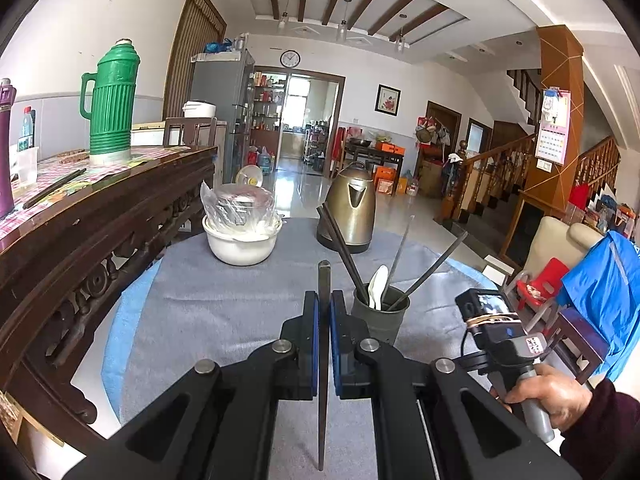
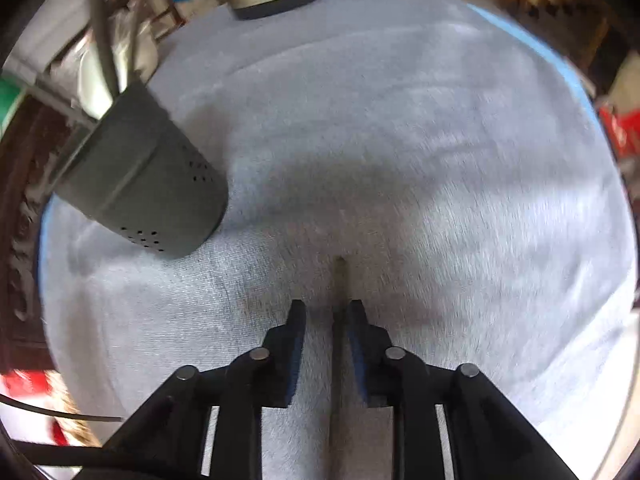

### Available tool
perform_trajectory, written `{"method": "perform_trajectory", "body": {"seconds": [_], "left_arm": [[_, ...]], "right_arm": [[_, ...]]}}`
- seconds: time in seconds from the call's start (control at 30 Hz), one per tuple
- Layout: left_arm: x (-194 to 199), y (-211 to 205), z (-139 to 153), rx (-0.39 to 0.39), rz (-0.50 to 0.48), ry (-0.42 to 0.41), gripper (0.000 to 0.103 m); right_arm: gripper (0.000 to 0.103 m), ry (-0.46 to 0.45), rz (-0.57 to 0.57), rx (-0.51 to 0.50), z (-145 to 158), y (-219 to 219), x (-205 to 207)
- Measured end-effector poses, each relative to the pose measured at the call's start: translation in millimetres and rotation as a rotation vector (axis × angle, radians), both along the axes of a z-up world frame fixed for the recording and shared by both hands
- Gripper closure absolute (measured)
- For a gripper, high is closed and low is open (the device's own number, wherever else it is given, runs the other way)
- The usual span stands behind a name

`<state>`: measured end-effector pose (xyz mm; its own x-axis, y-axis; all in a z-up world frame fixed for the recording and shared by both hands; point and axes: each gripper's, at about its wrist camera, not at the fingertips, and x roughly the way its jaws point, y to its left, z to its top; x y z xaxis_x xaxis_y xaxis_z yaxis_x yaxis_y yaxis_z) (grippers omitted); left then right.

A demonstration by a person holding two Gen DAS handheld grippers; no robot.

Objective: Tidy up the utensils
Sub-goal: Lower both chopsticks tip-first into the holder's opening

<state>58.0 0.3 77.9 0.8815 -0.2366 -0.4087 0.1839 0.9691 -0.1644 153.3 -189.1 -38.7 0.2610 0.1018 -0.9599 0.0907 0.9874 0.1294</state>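
We are clamping a dark chopstick (image 1: 323, 320) in the left gripper (image 1: 324, 312); the right gripper (image 2: 326, 312) is standing part-open around another chopstick (image 2: 341, 280), beside the holder (image 2: 144, 184).

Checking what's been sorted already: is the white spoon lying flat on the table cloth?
No, the white spoon stands inside the dark utensil holder with the chopsticks.

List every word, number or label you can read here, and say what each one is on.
No text is legible in either view.
Pink wall calendar: grid of numbers, too small.
Round wall clock: numerals too small.
White label on the right gripper's grey handle: red marks, blurred.
Clear plastic bottle's green label: unreadable.
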Motion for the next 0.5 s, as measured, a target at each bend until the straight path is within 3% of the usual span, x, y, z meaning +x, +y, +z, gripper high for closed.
{"method": "perform_trajectory", "body": {"seconds": [0.07, 0.17, 0.33, 0.5], "left_arm": [[-1, 3, 0, -0.003, 0.005, 0.0, 0.097], [-2, 7, 1, -0.005, 0.013, -0.003, 0.097], [-6, 11, 4, 0.0, 0.023, -0.013, 0.097], [-9, 10, 10, -0.003, 0.024, -0.027, 0.097]], "right_arm": [[0.079, -0.017, 0.022, -0.053, 1, 8, 4], [0.097, -0.044, 0.054, -0.111, 2, 20, 5], [0.097, -0.112, 0.023, -0.061, 14, 13, -9], [0.097, -0.223, -0.001, 0.001, 48, 5, -40]]}}
